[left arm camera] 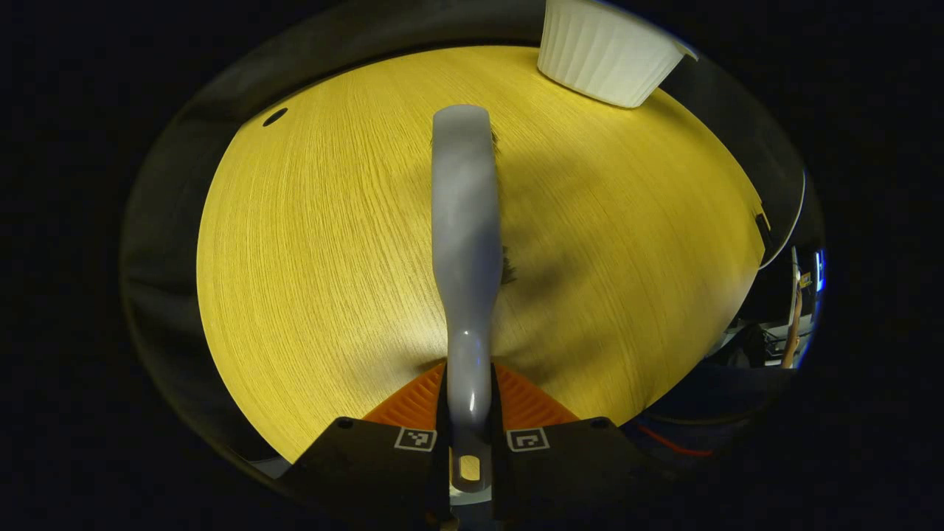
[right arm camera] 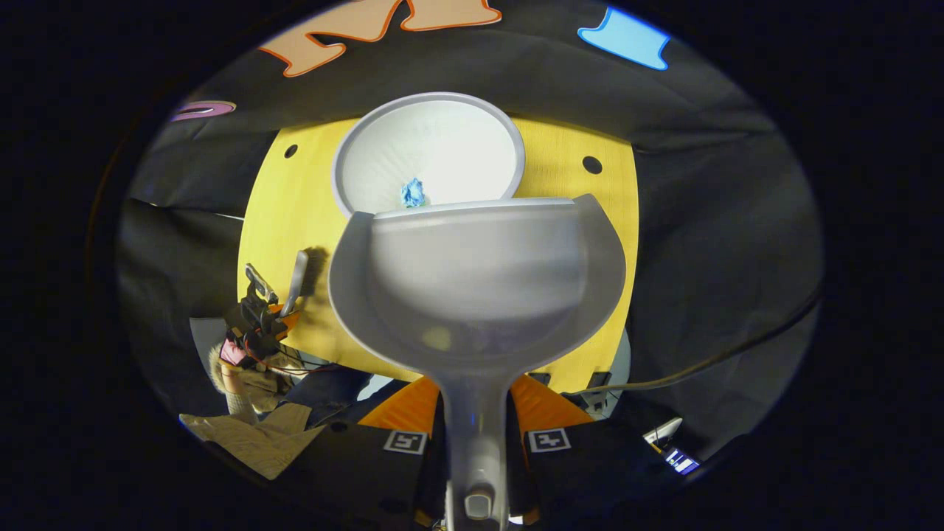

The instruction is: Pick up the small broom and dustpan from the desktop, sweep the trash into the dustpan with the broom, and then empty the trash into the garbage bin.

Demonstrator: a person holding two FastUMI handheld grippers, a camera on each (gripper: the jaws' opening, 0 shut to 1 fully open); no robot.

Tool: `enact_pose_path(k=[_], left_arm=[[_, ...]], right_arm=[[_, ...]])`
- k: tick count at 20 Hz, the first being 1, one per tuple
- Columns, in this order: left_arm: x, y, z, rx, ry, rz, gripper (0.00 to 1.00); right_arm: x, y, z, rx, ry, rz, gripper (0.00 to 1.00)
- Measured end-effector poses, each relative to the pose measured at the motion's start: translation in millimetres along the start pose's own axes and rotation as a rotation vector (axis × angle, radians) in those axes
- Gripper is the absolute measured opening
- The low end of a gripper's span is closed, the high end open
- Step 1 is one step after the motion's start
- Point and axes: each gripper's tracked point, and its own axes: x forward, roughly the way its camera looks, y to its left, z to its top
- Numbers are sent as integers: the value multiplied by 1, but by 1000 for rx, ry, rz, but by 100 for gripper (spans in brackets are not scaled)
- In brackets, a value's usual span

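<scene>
L gripper (left arm camera: 469,442) clamps broom (left arm camera: 464,243) handle — R gripper (right arm camera: 476,442) clamps dustpan (right arm camera: 476,287) handle.

In the left gripper view the broom (left arm camera: 464,243) hides its own bristles, and the garbage bin (left arm camera: 605,51) is cut off at the far edge. In the right gripper view the dustpan (right arm camera: 479,287) covers the bin's near rim.

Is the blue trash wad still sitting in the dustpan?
No, the blue wad lies inside the white bin, beyond the dustpan, whose pan looks bare.
</scene>
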Motion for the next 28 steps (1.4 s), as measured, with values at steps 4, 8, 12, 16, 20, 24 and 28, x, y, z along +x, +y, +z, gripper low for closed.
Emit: enact_pose_path(k=[4,8,12,16,20,24,28], left_arm=[[-1,2,-1,7,6,8,20],[-1,3,-1,13,13,11,20],[-1,3,1,17,22,20,20],[-2,5,2,24,34,28,20],[-4,6,2,37,51,38,20],[-5,8,2,50,59,49,20],[-6,8,3,47,65,56,20]], right_arm=[[-4,2,-7,4,-117,37,35],[-15,12,-38,44,-239,91,31],[-24,24,-81,109,-338,145,31],[-7,39,-133,156,-376,153,36],[48,69,-175,193,-382,160,36],[135,115,-185,282,-341,236,36],[215,139,-175,272,-309,205,35]])
